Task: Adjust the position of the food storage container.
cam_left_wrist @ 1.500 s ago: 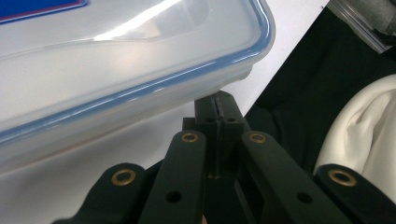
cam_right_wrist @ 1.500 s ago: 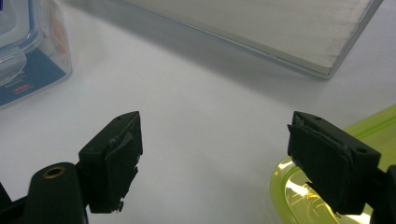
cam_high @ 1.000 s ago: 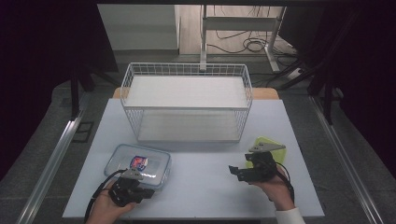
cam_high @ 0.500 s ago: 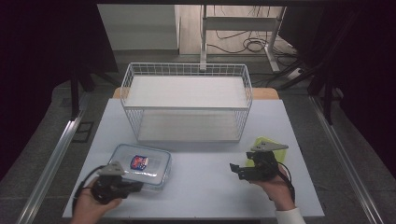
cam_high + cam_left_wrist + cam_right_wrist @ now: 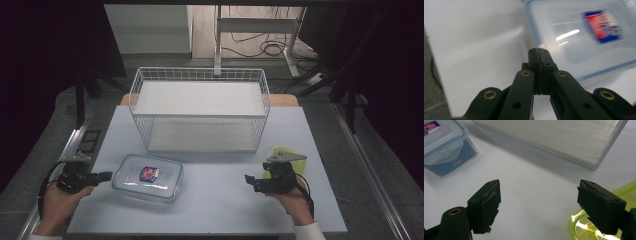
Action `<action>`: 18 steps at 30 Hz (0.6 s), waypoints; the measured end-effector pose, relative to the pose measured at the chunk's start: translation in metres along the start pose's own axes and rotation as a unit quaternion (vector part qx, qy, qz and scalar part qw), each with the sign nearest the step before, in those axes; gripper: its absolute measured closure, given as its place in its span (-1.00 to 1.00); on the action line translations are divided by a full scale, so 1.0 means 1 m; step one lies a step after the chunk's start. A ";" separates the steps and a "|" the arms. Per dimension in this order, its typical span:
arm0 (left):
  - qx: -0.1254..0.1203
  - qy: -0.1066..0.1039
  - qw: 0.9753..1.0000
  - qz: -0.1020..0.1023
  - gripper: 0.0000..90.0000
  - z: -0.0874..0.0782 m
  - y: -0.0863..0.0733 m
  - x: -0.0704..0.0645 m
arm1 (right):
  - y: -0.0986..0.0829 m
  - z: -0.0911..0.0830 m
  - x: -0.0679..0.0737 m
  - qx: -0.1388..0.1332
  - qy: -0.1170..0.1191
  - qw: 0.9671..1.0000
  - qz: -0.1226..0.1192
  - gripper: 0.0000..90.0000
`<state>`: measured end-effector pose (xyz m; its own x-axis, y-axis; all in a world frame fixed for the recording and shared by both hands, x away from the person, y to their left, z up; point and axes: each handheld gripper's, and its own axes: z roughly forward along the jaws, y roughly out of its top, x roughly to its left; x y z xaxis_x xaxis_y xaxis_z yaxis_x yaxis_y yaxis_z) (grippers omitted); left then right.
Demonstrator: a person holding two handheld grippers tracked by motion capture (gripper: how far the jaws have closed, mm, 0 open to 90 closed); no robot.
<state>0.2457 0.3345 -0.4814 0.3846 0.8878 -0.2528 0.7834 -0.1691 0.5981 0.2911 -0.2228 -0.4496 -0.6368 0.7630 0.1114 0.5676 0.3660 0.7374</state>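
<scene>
Over the last second the left tongs (image 5: pixel 102 175) have drawn back from above the lidded clear box (image 5: pixel 148 177) to the desk's (image 5: pixel 220 210) left edge; the box has not moved, so I judge this a regrip or a release, not a lift. Those tongs are closed on nothing, tips pointing at the box's left end, near but apart. The right tongs (image 5: pixel 248 179) have kept their place with jaws spread wide and empty, just beside the yellow-green lid (image 5: pixel 292 154); the box lies well apart from them, in front of the wire basket (image 5: pixel 200 75).
</scene>
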 end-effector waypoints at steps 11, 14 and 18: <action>0.030 -0.010 0.999 -0.013 1.00 0.024 -0.008 0.005 | -0.001 0.001 -0.001 0.004 0.001 1.000 0.000 -0.58; 0.030 -0.013 0.999 -0.016 1.00 0.023 -0.008 0.004 | -0.001 0.001 -0.001 0.005 0.000 1.000 0.000 -0.58; 0.035 -0.025 0.999 -0.006 1.00 0.026 -0.008 -0.005 | 0.000 0.001 0.000 0.006 0.001 1.000 0.000 -0.58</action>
<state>0.2503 0.3203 -0.5048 0.3976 0.8677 -0.2984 0.8198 -0.1899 0.5402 0.2918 -0.2226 -0.4508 -0.6376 0.7620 0.1131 0.5742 0.3723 0.7292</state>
